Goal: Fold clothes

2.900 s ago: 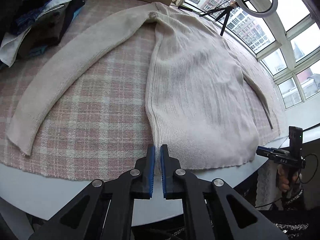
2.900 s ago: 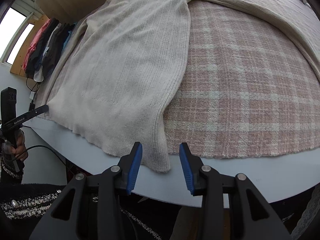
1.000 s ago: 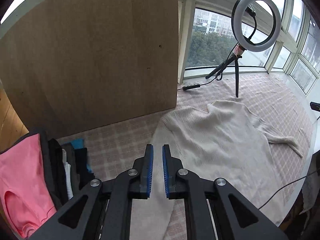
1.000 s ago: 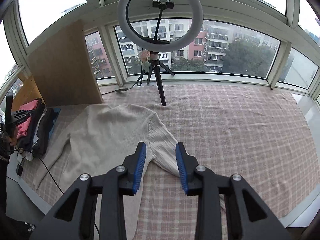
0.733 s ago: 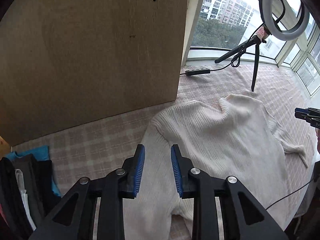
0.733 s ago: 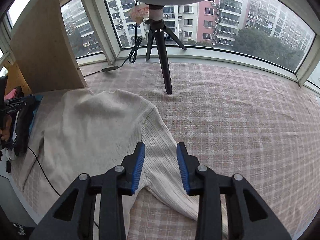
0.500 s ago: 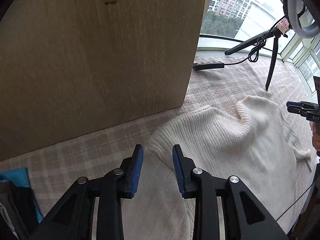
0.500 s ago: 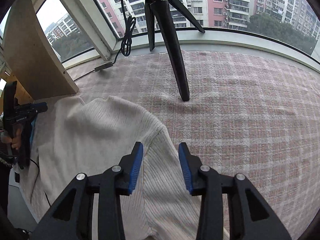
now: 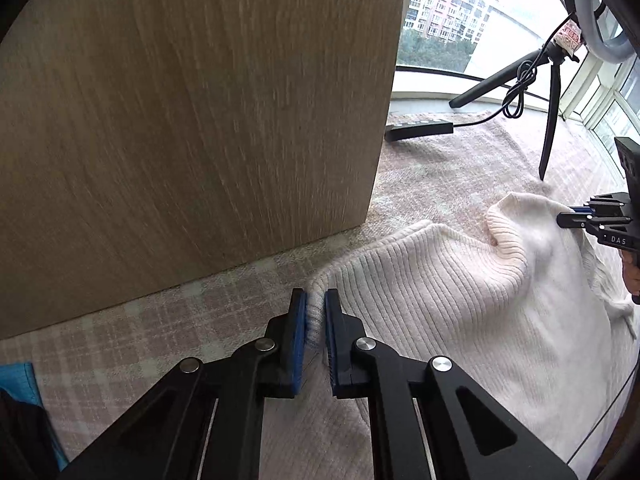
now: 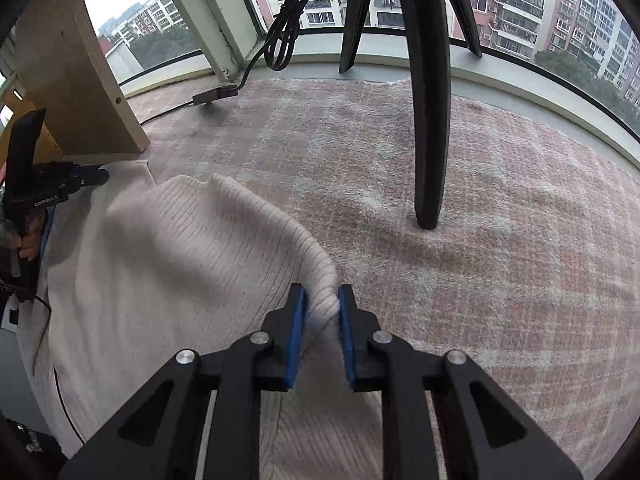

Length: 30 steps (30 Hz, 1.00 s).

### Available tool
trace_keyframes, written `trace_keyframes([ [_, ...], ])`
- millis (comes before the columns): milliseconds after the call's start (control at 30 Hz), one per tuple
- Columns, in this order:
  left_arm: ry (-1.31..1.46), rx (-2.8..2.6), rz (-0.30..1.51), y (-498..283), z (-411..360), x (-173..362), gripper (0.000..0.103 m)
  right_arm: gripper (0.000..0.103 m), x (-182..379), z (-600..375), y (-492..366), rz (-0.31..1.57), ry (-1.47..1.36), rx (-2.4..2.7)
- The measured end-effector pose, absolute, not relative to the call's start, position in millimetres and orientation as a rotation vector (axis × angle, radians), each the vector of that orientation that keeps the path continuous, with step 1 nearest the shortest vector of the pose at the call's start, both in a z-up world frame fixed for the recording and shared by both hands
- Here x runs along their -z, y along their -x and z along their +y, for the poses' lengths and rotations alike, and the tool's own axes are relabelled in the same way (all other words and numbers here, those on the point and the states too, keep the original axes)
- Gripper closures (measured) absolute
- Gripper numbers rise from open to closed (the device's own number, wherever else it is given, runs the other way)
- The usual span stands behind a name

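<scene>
A cream ribbed sweater lies on the pink plaid tablecloth with its collar towards the window. My left gripper has its jaws closing, and the blue pads pinch the knit at one shoulder corner. In the right wrist view my right gripper is closing too, with a bunched fold of the sweater at the other shoulder squeezed between its pads. Each gripper shows in the other's view: the right gripper beyond the collar, the left gripper at the far left.
A tall wooden board stands just behind the left shoulder. A ring light's tripod leg is planted on the tablecloth close beyond the right gripper. A cable with an inline control lies by the window. Stacked clothes sit at the lower left.
Both grippers came down onto the sweater's shoulders. Their jaws, open around the knit half a second ago, have closed on it.
</scene>
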State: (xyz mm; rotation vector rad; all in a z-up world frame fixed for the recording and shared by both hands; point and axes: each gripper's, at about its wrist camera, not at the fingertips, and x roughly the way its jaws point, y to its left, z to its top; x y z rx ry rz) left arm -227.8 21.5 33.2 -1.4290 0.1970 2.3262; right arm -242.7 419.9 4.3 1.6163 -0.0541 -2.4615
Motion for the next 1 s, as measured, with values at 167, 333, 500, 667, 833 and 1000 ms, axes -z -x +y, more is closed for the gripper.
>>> trace_keyframes([
  [167, 1.196, -2.621, 0.1, 193, 4, -70, 0.095, 0.095, -59, 421, 208, 0.062, -1.366, 2.689],
  [333, 1.401, -2.566, 0.157, 206, 13, -27, 0.094, 0.095, -31, 432, 227, 0.143, -1.547, 2.705],
  [500, 1.392, -2.588, 0.21, 196, 1, -51, 0.089, 0.088, -22, 427, 235, 0.201, -1.636, 2.697],
  [667, 1.329, -2.556, 0.167, 149, -38, -104, 0.089, 0.08, -66, 442, 218, 0.033, -1.544, 2.756],
  [833, 1.41, -2.403, 0.101, 69, -52, -106, 0.079, 0.073, -109, 445, 176, -0.227, -1.425, 2.689],
  [1000, 1.537, -2.204, -0.131, 8, -45, -69, 0.079, 0.072, -122, 440, 128, -0.376, -1.383, 2.624],
])
